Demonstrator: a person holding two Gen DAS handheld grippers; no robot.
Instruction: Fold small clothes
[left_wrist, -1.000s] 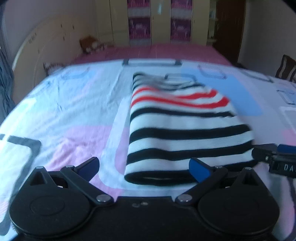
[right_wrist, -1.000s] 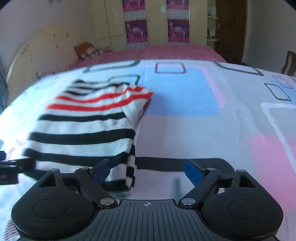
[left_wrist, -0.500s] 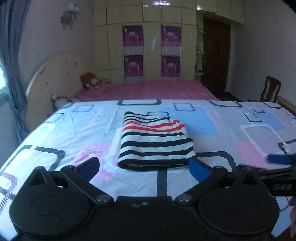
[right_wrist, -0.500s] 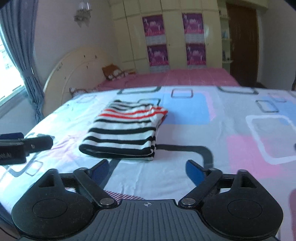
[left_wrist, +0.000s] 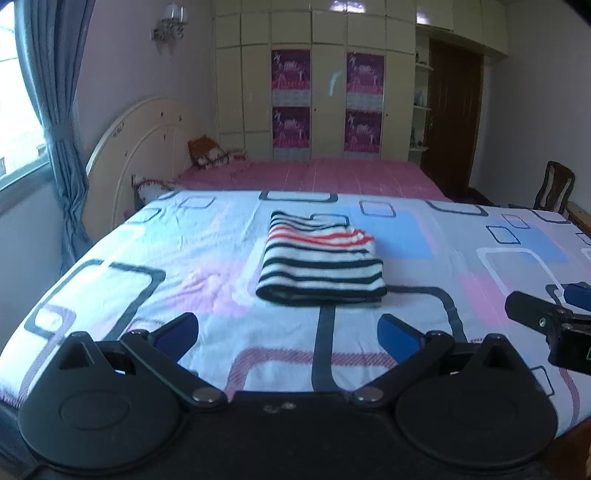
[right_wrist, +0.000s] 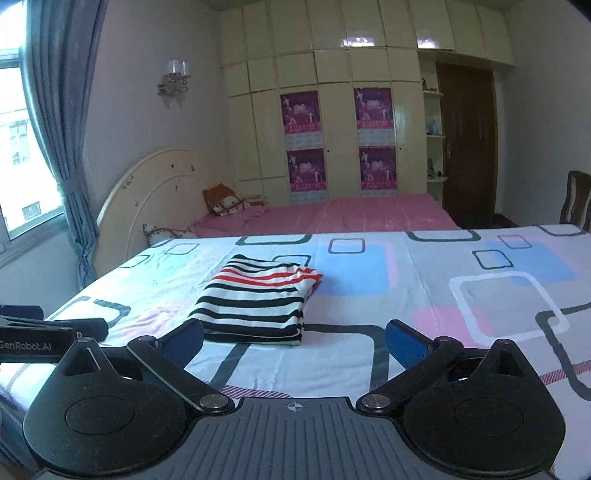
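A folded striped garment (left_wrist: 320, 264) (right_wrist: 258, 304), white with black bands and a few red ones, lies flat on the patterned bedsheet (left_wrist: 207, 258) (right_wrist: 461, 295). My left gripper (left_wrist: 288, 332) is open, held back from the garment's near edge with nothing between its blue pads. My right gripper (right_wrist: 293, 341) is also open and empty, just short of the garment's near right corner. In the left wrist view the right gripper (left_wrist: 546, 314) shows at the right edge. The left gripper's body (right_wrist: 48, 334) shows at the left edge of the right wrist view.
Beyond the sheet lies a pink bedspread (left_wrist: 314, 175) with cushions (left_wrist: 207, 155) at a cream headboard (left_wrist: 147, 140). Wardrobes (right_wrist: 332, 129) and a dark door (right_wrist: 469, 144) line the far wall. A chair (left_wrist: 554, 188) stands right, a curtained window (right_wrist: 55, 129) left.
Both grippers pulled back and up from the folded garment, which now looks smaller and farther off. The right jaws spread a little wider. The garment stayed in place.
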